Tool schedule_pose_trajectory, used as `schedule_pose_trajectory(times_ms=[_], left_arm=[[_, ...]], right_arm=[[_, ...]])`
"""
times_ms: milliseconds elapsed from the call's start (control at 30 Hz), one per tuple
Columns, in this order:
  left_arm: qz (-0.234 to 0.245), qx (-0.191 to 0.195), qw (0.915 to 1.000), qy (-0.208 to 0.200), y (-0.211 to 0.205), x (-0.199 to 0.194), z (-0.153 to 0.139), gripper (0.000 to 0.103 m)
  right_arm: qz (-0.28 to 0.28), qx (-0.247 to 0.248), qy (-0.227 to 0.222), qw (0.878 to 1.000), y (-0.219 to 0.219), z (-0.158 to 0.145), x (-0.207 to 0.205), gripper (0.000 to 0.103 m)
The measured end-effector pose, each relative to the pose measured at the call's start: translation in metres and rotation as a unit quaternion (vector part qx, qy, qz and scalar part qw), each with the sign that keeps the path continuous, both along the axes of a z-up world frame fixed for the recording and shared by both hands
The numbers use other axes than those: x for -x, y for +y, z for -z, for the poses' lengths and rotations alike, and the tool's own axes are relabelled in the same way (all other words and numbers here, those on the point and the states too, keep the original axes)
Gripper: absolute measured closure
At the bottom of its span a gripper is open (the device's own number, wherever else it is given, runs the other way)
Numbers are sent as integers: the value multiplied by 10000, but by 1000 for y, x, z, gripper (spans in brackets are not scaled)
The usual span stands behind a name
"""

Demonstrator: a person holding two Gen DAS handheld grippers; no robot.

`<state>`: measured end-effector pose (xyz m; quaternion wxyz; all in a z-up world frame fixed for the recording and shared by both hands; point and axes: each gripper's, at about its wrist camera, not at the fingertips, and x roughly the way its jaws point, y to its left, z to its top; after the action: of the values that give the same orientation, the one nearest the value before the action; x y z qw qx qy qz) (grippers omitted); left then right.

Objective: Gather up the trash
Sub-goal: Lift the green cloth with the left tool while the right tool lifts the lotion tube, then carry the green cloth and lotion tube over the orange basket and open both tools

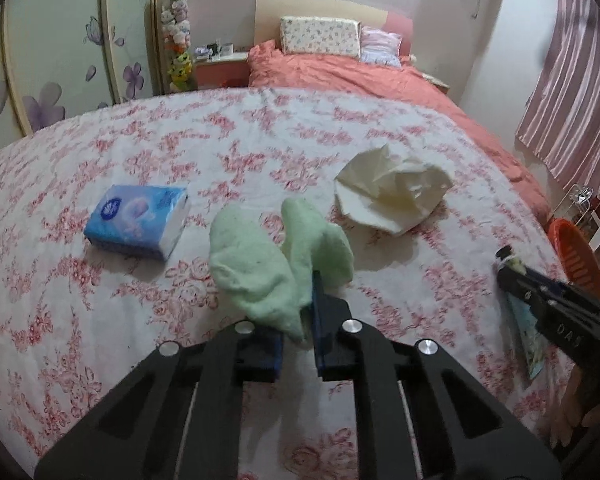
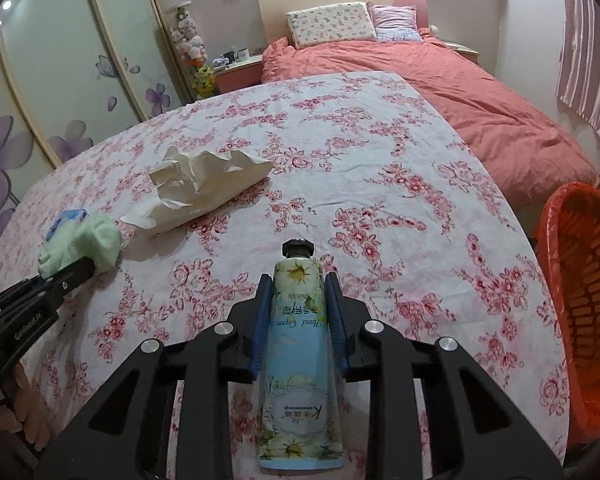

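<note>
1. My left tongs (image 1: 296, 316) are clamped on a crumpled pale green cloth (image 1: 276, 264), holding it lifted just above the floral cover (image 1: 100, 300) of the surface in front of me.
2. My right tongs (image 2: 298, 300) are closed around a hand cream tube (image 2: 300, 352), cap end pointing forward, the tube gripped on both sides by the blue pads (image 2: 260, 320).
3. Left lying on the cover are a crumpled white tissue (image 1: 392, 192), between and beyond the two tongs, and a blue tissue pack (image 1: 138, 220) off to my left. I would count the tissue as trash; the pack looks like something to keep, though I am only judging by its neat state.
4. The orange basket (image 2: 580, 288) lined with a red bag stands off the right edge of the surface, close to my right tongs and well apart from my left.
5. As I read it, I am in the carrying step: both tongs are loaded and nothing visible has gone into the basket yet; its inside is mostly hidden from me.
6. The next move calls for swinging the right tongs over the basket rim and releasing the tube there, then bringing the left across the surface with the cloth, keeping it clear of the tissue.
7. The cloth hangs loosely, so it could snag or slip on the way.
</note>
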<state>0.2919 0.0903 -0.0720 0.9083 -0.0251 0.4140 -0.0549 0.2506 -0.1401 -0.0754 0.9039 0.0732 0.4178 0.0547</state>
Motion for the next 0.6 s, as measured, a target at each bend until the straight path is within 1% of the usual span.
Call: schedule_pose_trajectory(times_ms=[133,333,533,600], left_arm=[[36,52,9997,-246,-4,9,-15,91],[153,175,9987,-457,-16,20,-35,91],[623,369,9952,-652,-58,35,-56,91],[838,450,9930,-696,-77,39,-62,91]], right_arm=[[9,-72,-145,9999,-5,-9,7,76],[109,-212,-480,9986,-21,-34,18,76],[458,-319,-879,9946,-56,-60,36,76],[687,-272,-1032,9919,-75,-68,45,76]])
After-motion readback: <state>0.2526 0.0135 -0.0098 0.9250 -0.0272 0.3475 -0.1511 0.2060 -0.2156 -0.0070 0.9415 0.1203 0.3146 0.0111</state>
